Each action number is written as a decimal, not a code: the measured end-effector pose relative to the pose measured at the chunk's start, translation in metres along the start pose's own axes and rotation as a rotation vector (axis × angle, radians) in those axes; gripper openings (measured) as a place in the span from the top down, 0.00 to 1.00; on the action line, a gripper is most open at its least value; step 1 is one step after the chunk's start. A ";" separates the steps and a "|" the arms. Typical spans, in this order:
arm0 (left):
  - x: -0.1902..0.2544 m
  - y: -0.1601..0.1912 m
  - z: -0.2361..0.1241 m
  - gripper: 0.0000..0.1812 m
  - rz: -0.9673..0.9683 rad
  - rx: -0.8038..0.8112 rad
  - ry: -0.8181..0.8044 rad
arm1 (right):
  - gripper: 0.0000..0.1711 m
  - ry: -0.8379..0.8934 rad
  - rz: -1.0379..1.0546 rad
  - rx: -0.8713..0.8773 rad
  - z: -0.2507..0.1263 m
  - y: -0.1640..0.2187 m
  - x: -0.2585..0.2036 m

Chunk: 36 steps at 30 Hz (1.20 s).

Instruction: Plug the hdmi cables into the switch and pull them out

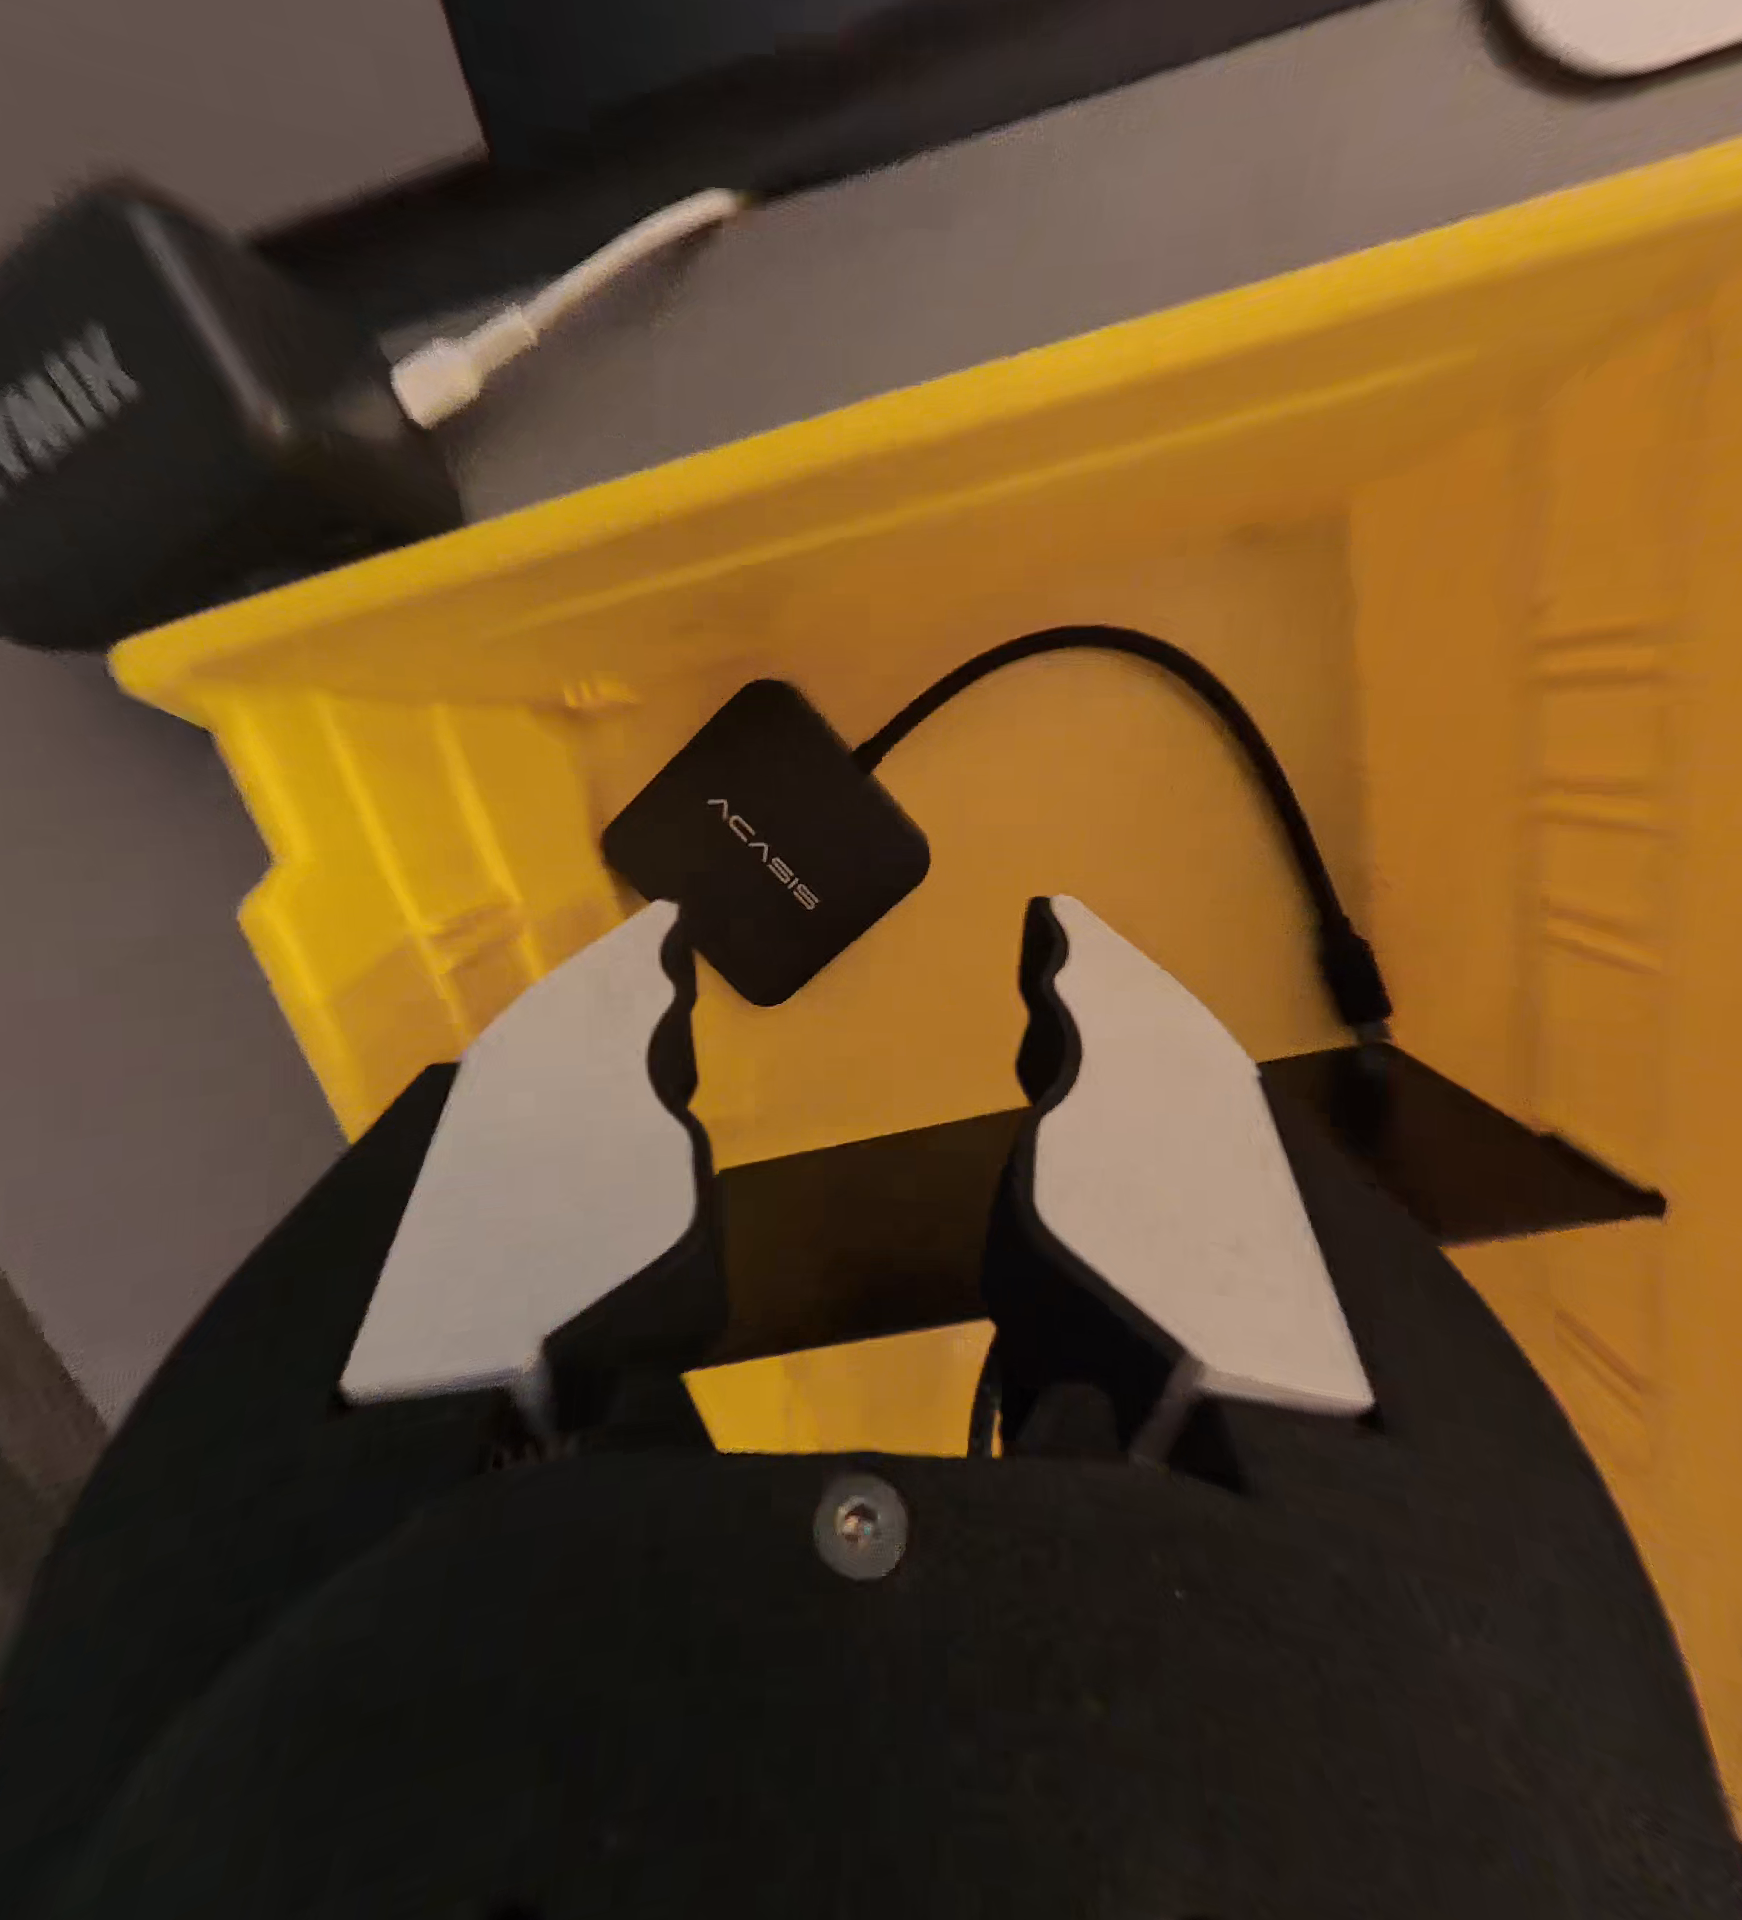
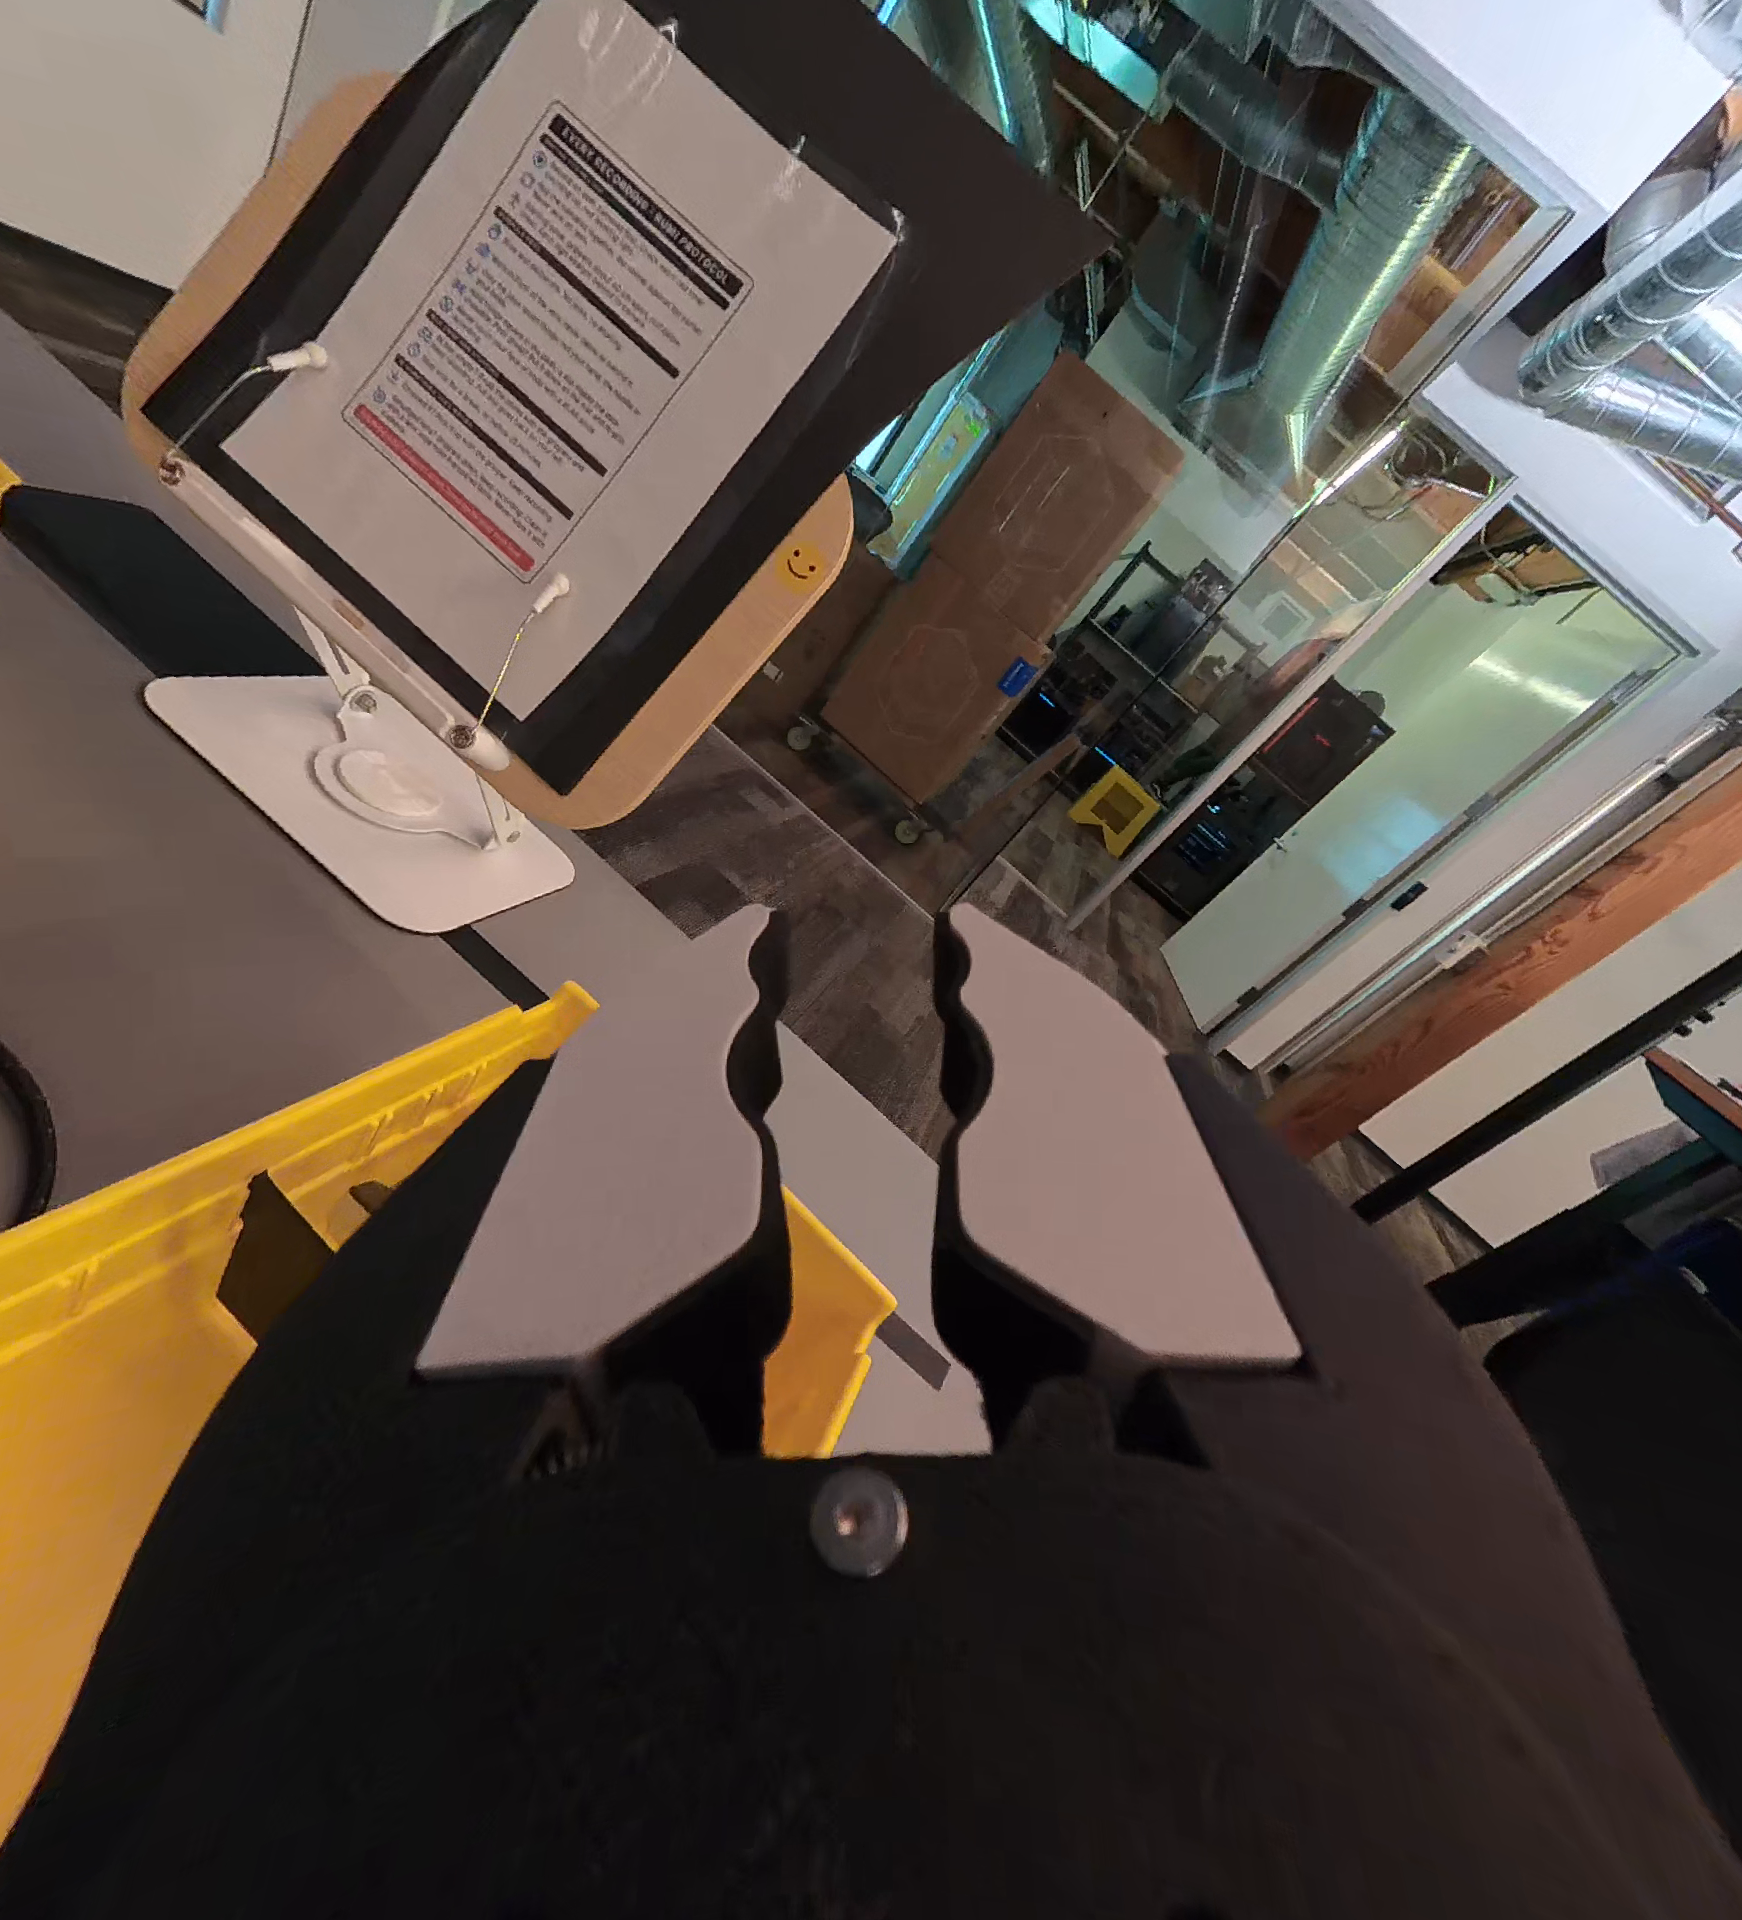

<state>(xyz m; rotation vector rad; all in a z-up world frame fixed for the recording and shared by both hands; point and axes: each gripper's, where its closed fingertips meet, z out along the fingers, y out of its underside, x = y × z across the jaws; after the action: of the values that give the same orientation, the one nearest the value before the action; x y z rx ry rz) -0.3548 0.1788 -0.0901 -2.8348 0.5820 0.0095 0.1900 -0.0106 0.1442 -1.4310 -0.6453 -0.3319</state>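
Observation:
A small black square switch (image 1: 765, 842) lies inside a yellow bin (image 1: 950, 488). Its short black cable (image 1: 1251, 748) curves right and ends in a plug (image 1: 1357, 977) by a black divider (image 1: 1449, 1143). My left gripper (image 1: 851, 914) is open and empty just above the bin, its tips close to the switch's near corner. My right gripper (image 2: 851, 930) is open and empty, raised over the corner of a yellow bin (image 2: 223, 1195) and pointing out past the table edge.
A black box (image 1: 119, 416) and a white cable (image 1: 555, 301) lie on the grey table (image 1: 846, 260) behind the bin. A printed sheet on a white stand (image 2: 368, 810) rises at the table's far side. A black cable loop (image 2: 5, 1101) lies at left. Some 60 cm of space lies between my two pairs of fingers. The small black square switch (image 1: 765, 842) is about 5 cm from my left fingertips. The plug (image 1: 1357, 977) lies around 11 cm away from my left fingertips.

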 end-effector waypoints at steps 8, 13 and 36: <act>-0.010 0.007 0.038 0.66 0.029 -0.112 -0.024 | 0.84 0.006 0.020 -0.007 0.002 0.006 0.005; -0.016 0.002 0.047 0.62 0.335 -0.064 -0.091 | 0.84 -0.028 0.012 0.004 0.008 0.005 -0.002; 0.021 0.014 0.043 0.72 0.814 -0.102 -0.070 | 0.84 -0.102 -0.075 -0.045 0.020 0.008 -0.026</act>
<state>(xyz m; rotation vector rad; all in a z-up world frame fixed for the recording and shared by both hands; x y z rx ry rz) -0.3392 0.1683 -0.1365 -2.4604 1.6935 0.2855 0.1701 0.0060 0.1229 -1.4761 -0.7799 -0.3359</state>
